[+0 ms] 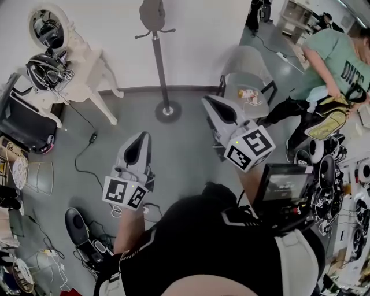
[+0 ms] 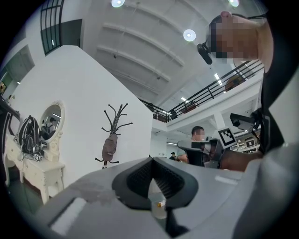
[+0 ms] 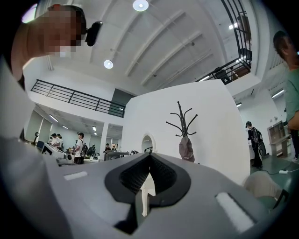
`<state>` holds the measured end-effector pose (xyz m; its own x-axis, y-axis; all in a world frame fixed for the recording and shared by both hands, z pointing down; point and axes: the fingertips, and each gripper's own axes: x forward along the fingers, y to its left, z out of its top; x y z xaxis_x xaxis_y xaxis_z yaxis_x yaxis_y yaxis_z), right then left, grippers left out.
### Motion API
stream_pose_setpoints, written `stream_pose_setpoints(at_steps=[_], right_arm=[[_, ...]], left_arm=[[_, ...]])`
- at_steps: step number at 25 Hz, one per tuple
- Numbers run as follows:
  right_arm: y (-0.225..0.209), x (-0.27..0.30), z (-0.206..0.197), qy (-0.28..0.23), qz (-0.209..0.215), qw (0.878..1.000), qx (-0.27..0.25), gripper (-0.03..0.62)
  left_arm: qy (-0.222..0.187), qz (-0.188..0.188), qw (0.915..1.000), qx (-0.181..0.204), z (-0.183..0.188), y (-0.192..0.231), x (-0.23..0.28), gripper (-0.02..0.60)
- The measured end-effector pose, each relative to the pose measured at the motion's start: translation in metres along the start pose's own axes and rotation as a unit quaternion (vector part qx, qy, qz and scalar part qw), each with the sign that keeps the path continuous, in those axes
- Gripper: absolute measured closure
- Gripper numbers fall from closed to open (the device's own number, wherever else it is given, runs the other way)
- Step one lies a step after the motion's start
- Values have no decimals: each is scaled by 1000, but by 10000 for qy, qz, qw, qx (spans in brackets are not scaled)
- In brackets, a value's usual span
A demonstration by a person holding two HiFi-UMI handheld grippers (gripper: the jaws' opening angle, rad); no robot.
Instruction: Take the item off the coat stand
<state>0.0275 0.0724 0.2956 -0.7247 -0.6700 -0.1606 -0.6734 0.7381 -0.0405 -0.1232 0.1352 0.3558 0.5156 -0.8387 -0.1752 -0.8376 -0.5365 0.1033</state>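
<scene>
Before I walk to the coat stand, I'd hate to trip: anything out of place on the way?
A loose black cable trails over the floor left of the coat stand's base. The stand is upright, the brown item hanging on it.

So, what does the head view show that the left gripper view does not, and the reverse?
Only the head view shows the round base of the coat stand, the chair and the black cable. Only the left gripper view shows the ceiling lights and the balcony railing. Both show the brownish item hanging on the stand and the white dressing table with its oval mirror.
</scene>
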Motion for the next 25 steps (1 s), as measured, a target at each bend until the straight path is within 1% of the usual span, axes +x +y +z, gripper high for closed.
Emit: stream_pose_setpoints(at_steps=[3,8,16,25], right_arm=[[-3,8,1,-15,53,10000,-13,585],[-17,25,3,-106,132,9999,14,585],[-54,66,3,-140,316,9994,63,585],[-108,99,4,-137,378,9990,181,585]], left_arm=[[-35,12,10000,4,1,6,6,574],[-32,134,9999,5,-1,19,22,574],[-28,323,9994,89,5,50,61,574],[107,369,9992,108,2,68,118,574]])
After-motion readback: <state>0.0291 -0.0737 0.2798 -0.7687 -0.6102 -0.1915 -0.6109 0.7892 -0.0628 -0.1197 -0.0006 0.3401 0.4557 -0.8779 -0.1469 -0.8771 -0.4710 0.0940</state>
